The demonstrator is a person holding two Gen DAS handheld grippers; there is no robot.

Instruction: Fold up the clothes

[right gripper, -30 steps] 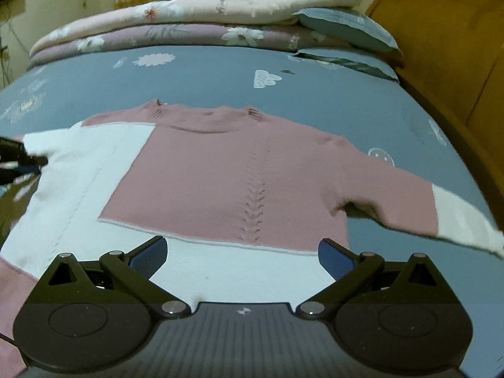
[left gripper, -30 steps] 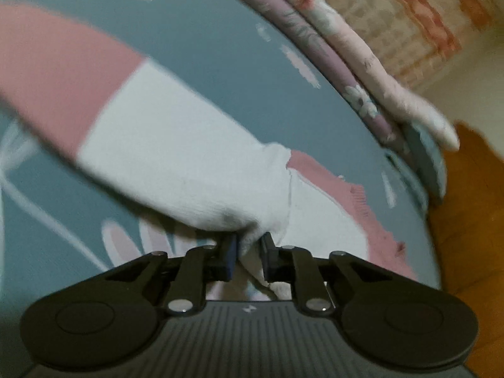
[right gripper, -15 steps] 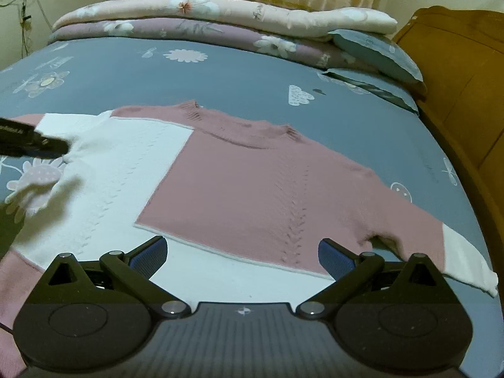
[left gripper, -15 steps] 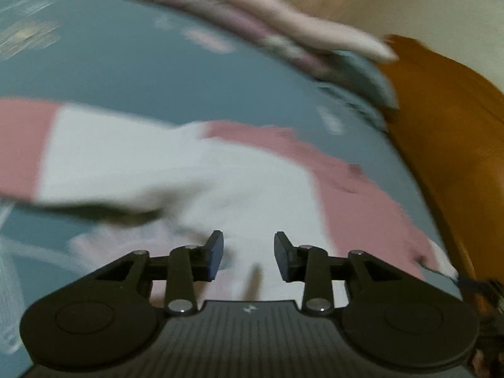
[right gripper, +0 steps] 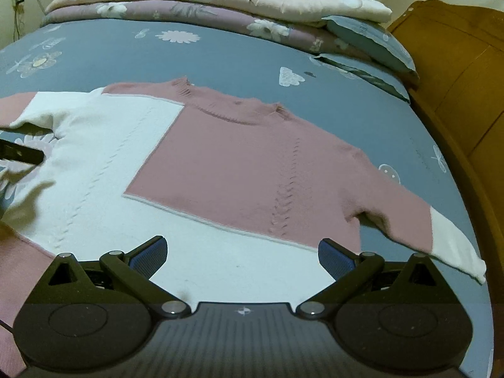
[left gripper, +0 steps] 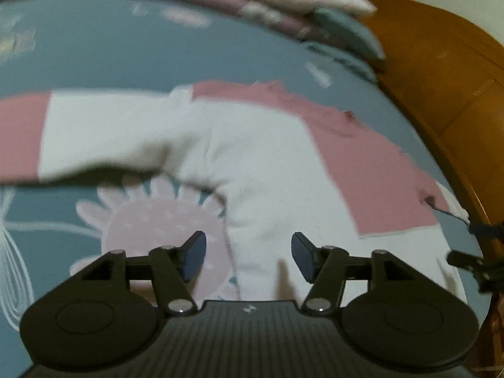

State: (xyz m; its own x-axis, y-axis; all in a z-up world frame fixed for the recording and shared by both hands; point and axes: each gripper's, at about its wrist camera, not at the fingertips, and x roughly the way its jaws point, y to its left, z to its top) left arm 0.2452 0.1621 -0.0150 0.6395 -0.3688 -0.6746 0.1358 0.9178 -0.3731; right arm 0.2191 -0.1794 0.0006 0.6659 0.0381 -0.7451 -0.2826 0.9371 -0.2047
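Pink and white, the sweater point(right gripper: 239, 170) lay spread flat across the middle of the right wrist frame, on the blue-grey bedsheet point(right gripper: 220, 53) with its printed flowers and clouds. We held the right gripper point(right gripper: 242, 256) above the white lower edge, at the bottom centre of that frame, its jaws spread wide with nothing between them. One sleeve point(right gripper: 422, 233) (pink with a white cuff) reached to the right edge of the frame; the other sleeve point(right gripper: 34, 110) ran off the left edge. In the left wrist frame, which was blurred, the left gripper point(left gripper: 249, 258) sat at the bottom centre, just over the white side of the sweater point(left gripper: 267, 170) and a pink flower print point(left gripper: 157, 220). Its jaws were opening, and no cloth was pinched between them. Folded quilts point(right gripper: 201, 3) were stacked along the upper edge, and a wooden headboard point(right gripper: 456, 78) filled the upper right.
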